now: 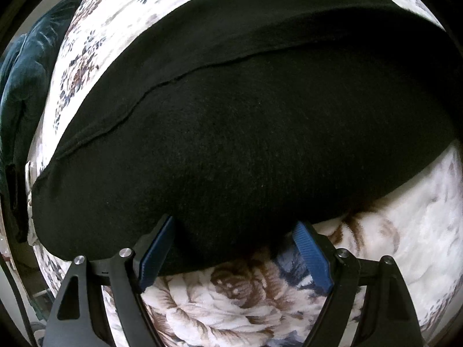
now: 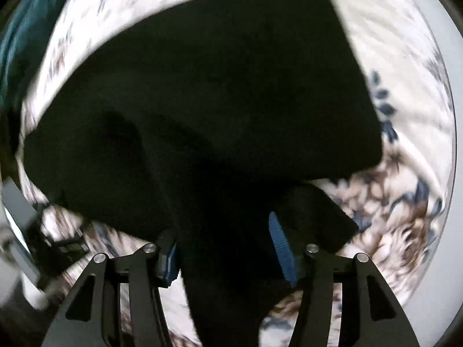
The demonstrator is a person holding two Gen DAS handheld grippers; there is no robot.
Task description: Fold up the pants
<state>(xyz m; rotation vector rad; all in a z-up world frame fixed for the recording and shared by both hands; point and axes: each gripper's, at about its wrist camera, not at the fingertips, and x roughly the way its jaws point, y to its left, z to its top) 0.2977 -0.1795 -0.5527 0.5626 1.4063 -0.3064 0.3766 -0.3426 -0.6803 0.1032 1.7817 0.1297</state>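
Black pants point(image 1: 246, 133) lie across a floral blanket point(image 1: 231, 303), with a seam line running along their far side. My left gripper point(image 1: 233, 223) points down at their near edge and stands open. The hem sits between its blue pads point(image 1: 311, 256), which do not press on it. In the blurred right wrist view the black pants point(image 2: 217, 101) fill the middle. A bunched strip of them runs up between the fingers of my right gripper point(image 2: 220, 227) toward the camera. Its blue pads point(image 2: 280, 245) stand apart from the cloth, so it is open. A fold lies beside the right finger.
A dark teal cloth point(image 1: 26, 72) lies heaped beyond the blanket's left edge. At the lower left of the right wrist view there is a blurred dark device with a grey strip point(image 2: 20, 217). The floral blanket point(image 2: 405, 159) shows to the right of the pants.
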